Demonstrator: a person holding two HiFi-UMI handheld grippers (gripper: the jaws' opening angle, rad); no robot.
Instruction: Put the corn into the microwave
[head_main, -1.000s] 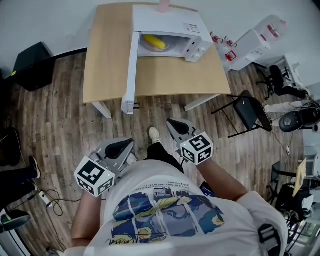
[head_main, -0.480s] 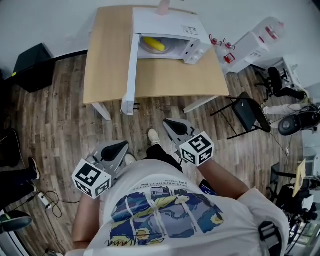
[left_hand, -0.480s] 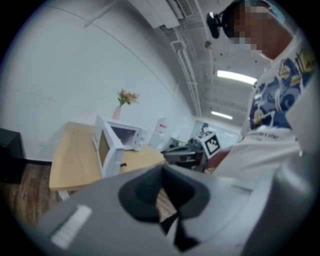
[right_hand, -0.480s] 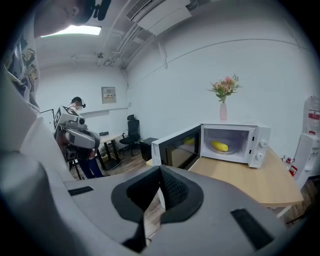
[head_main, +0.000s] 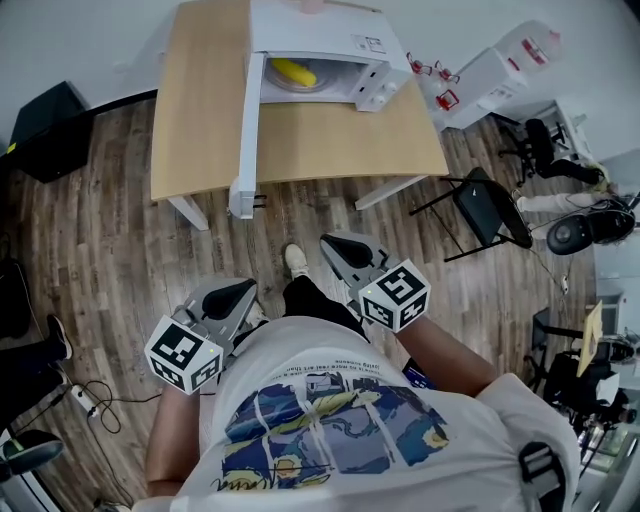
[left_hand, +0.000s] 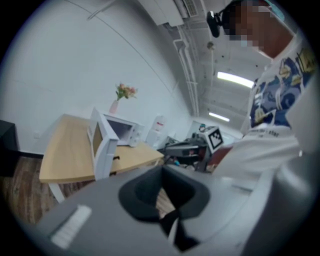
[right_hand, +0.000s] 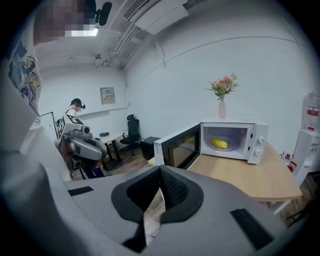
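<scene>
A yellow corn cob (head_main: 293, 71) (right_hand: 218, 143) lies inside the white microwave (head_main: 325, 42) (right_hand: 233, 141) (left_hand: 123, 131), whose door (head_main: 243, 135) (right_hand: 176, 146) (left_hand: 99, 146) stands open. The microwave sits on a wooden table (head_main: 200, 120). Both grippers hang near my body, well back from the table. My left gripper (head_main: 233, 298) (left_hand: 161, 181) is shut and empty. My right gripper (head_main: 345, 250) (right_hand: 160, 186) is shut too, nothing between its pads.
A pink vase of flowers (right_hand: 222, 96) stands on top of the microwave. A black folding chair (head_main: 486, 215) is right of the table, a black box (head_main: 45, 128) left of it. Office chairs and gear crowd the right side. Cables (head_main: 95, 400) lie on the wood floor.
The head view has shifted so the table and microwave sit higher in frame. The right gripper has risen slightly; both stay shut and empty.
</scene>
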